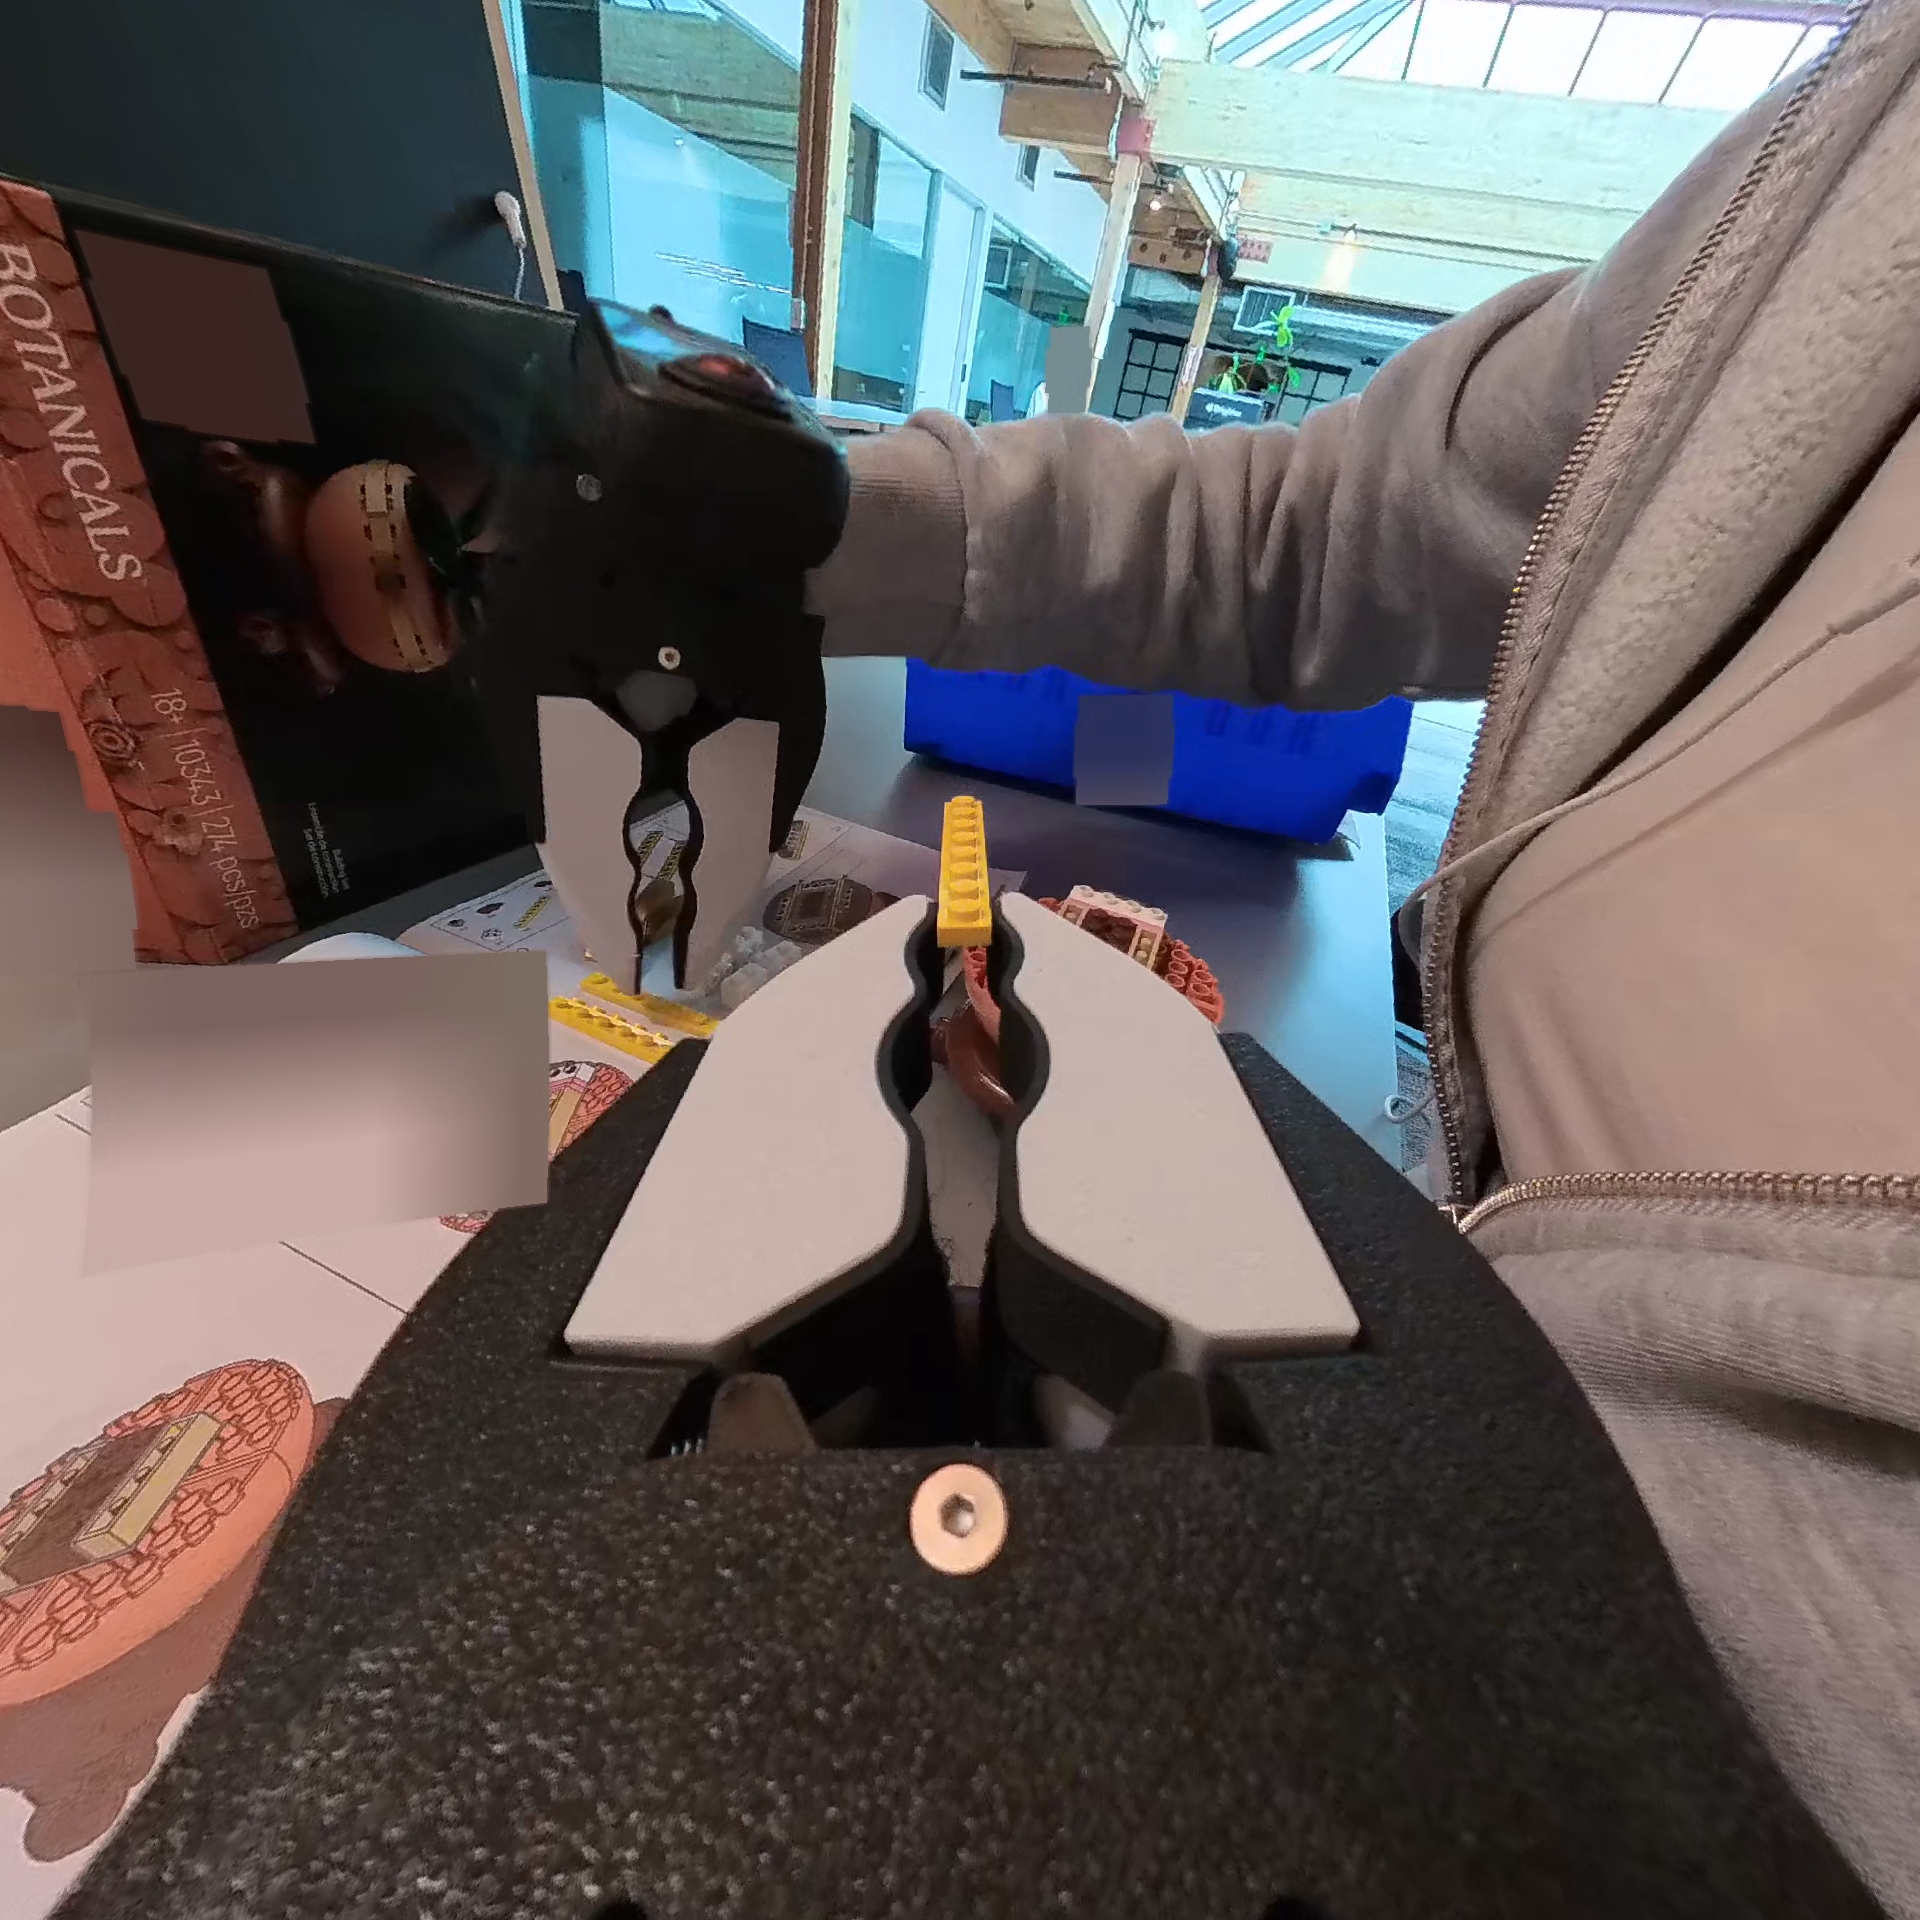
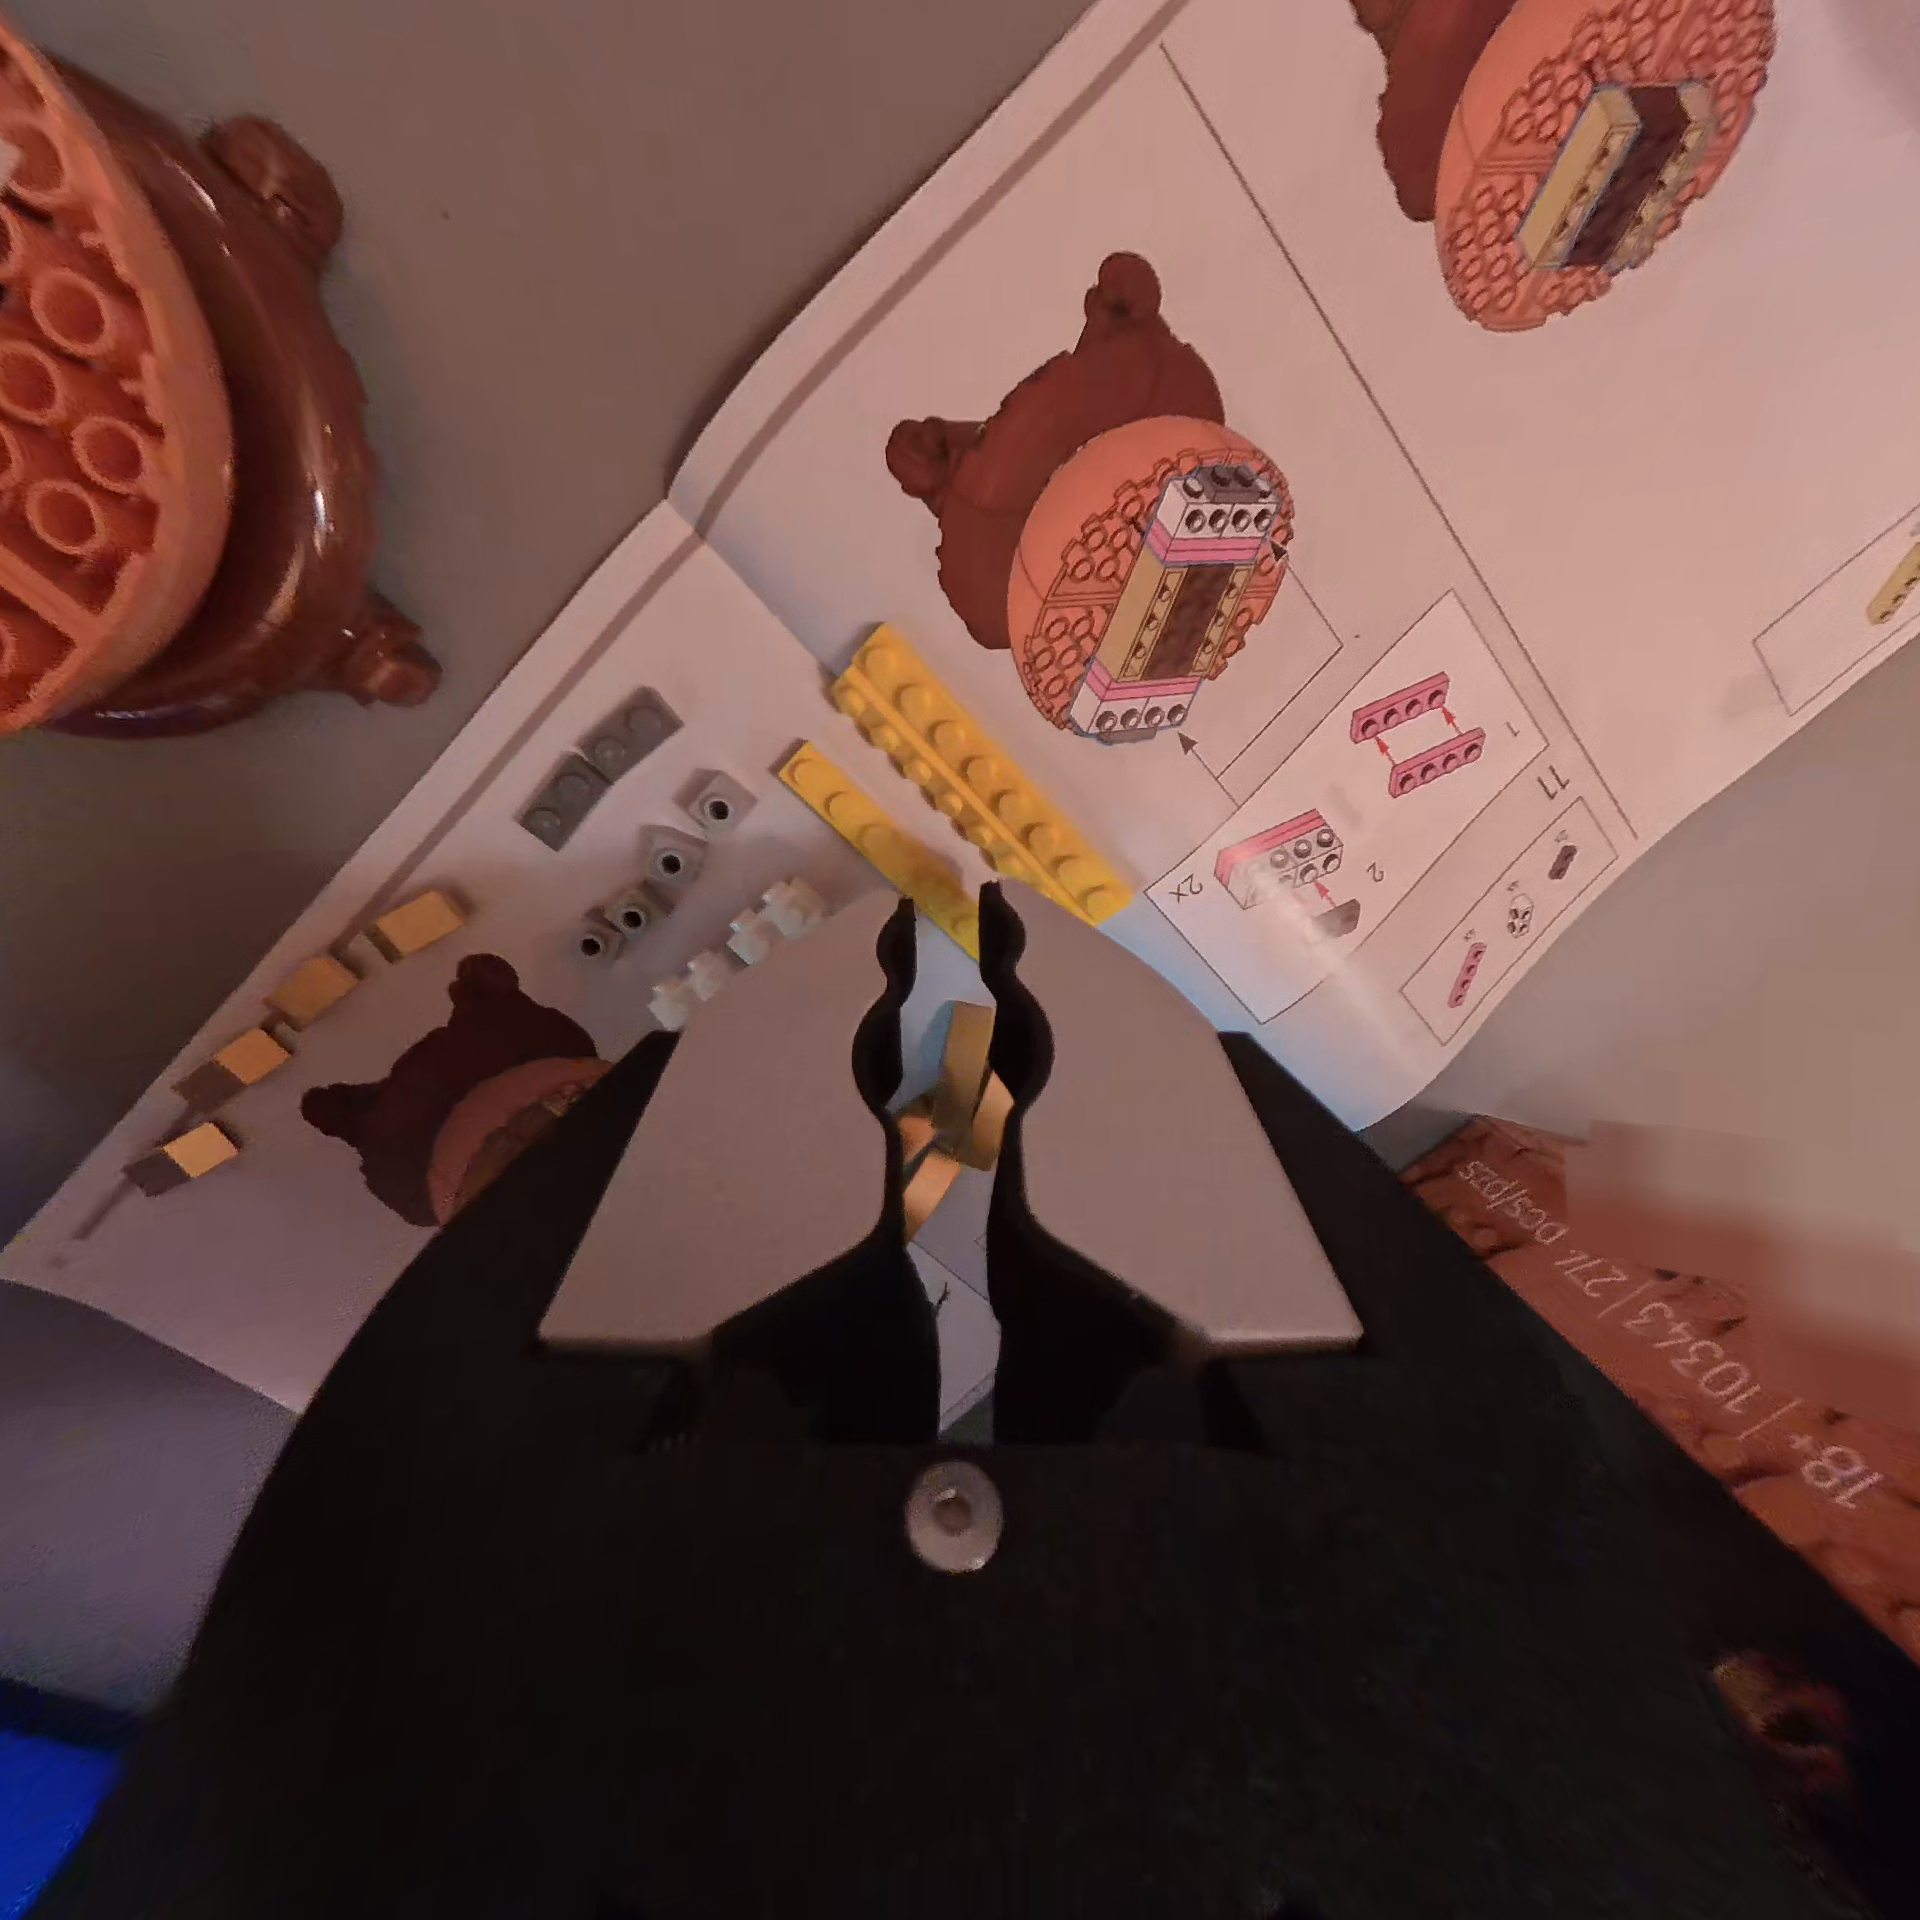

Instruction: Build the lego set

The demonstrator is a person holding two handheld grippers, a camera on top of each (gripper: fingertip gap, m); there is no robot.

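1. Tabletop [image 2: 582, 208], grey, lies under both of our grippers and carries everything else.
2. Box [image 1: 208, 582] of the set stands behind our right gripper, seen from the left wrist; a blue bin [image 1: 1247, 758] sits well beyond our left gripper's tips.
3. Instruction booklet [image 2: 1351, 436] lies open directly beneath our right gripper, loose parts spread across its near page.
4. Round brown pot base [image 2: 156, 416] with its orange studded plate sits off to the upper left of our right gripper's tips; from the left wrist it lies just past our left gripper, partly hidden by the fingers.
5. Our left gripper [image 1: 966, 925] is clenched on a long yellow plate [image 1: 963, 873], which sticks out forward past the tips — above the pot base.
6. Our right gripper [image 2: 945, 899] points down at the booklet with its fingers nearly together; a tan piece [image 2: 961, 1081] shows in the gap, but we cannot tell whether it is gripped or lying below.
7. Two more yellow plates [image 2: 977, 779] lie just ahead of the right tips — small grey [image 2: 665, 862], white [image 2: 774, 914] and tan [image 2: 312, 987] bits to their left.
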